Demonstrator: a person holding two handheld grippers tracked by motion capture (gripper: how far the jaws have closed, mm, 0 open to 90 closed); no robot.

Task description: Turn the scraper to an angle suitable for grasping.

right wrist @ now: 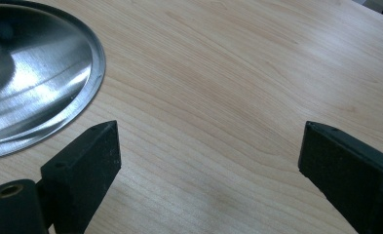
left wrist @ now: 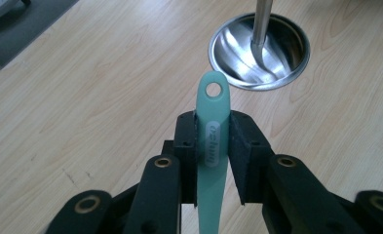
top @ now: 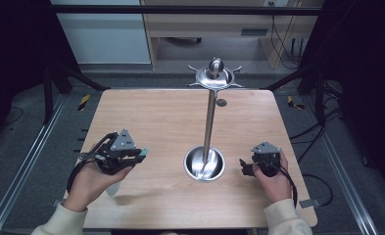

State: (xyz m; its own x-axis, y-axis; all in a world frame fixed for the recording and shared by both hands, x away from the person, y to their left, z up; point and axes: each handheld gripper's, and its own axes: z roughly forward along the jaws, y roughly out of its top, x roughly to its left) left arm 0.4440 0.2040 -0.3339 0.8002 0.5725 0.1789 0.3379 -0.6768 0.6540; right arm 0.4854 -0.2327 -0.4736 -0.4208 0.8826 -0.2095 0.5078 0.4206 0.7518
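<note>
We hold the mint-green plastic utensil handle with a hanging hole (left wrist: 213, 131) clamped in the left gripper (left wrist: 213, 146) near the steel hook stand (top: 208, 122), while the right gripper (right wrist: 208, 161) rests spread and empty; a tilted handle may miss a hook and slip.

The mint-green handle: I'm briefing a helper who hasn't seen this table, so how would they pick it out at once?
Start at the wooden table with the steel stand rising from its round base. Left of that base, the left gripper clamps the mint-green handle. It is the one coloured thing here, flat, with a round hanging hole at its tip.
</note>
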